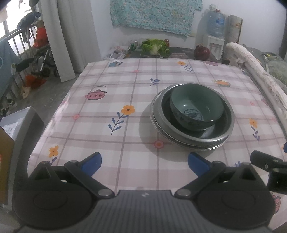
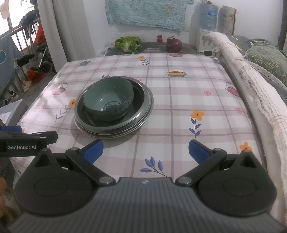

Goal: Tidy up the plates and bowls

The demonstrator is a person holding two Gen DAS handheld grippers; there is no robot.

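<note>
Nearest, the left gripper (image 1: 144,162) and right gripper (image 2: 145,149) both hover spread wide and empty over the checked, flower-printed surface (image 1: 107,143). Farther on, mid-surface, a dark green ceramic bowl (image 1: 196,105) sits off-centre inside stacked round metal plates (image 1: 192,141). Likely risks: a one-sided pinch tips the bowl, smooth metal rims slide apart, or the glossy cloth lets the stack skid.

plates (image 1: 192,141) beneath the green bowl (image 1: 196,107) mostly hidden, count unclear, perhaps three, water bottle (image 2: 208,16) top cropped
</note>
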